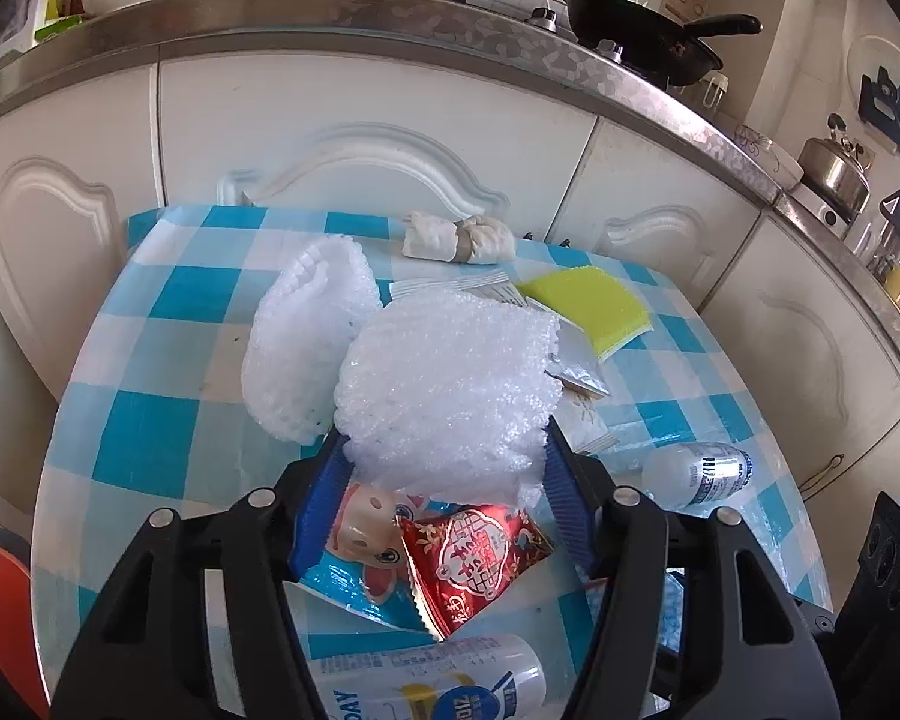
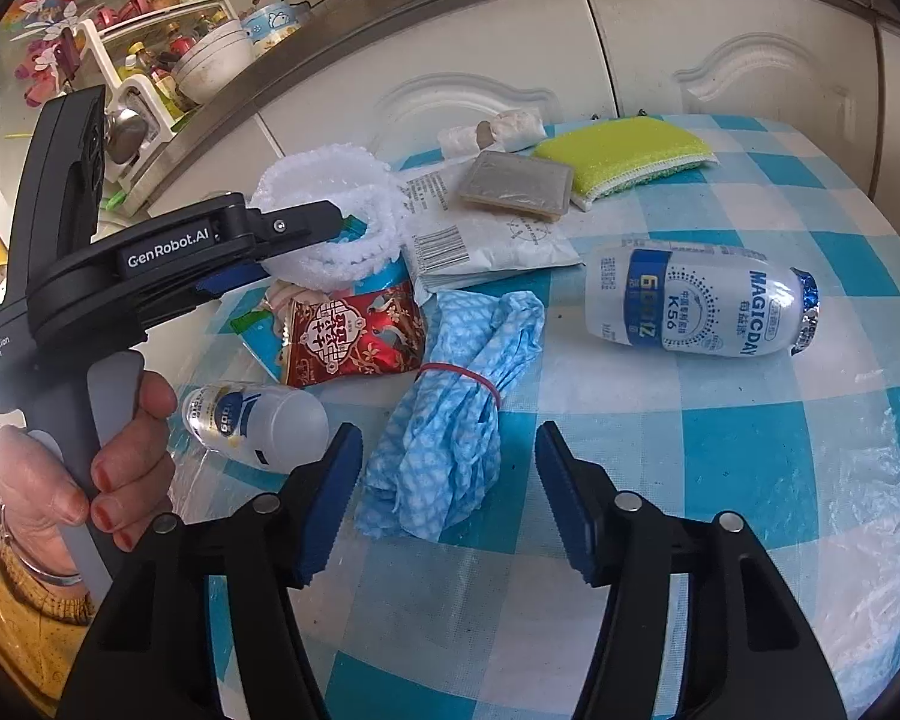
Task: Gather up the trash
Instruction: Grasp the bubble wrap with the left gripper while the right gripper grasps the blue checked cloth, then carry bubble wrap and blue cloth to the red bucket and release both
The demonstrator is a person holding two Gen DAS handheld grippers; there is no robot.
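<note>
In the left wrist view my left gripper is shut on a white foam net, which fills the gap from pad to pad. Below it lie a red snack wrapper, a blue cartoon wrapper and a white bottle. My right gripper stands open over a blue checked cloth bundle tied with a red band. The cloth lies between the fingers with a gap on the right side. A bigger white bottle lies to the right of it on the table.
The blue-and-white checked table also carries a second foam net, a yellow sponge, a silver packet, a white packet and a rolled rag. White cabinets stand right behind the table.
</note>
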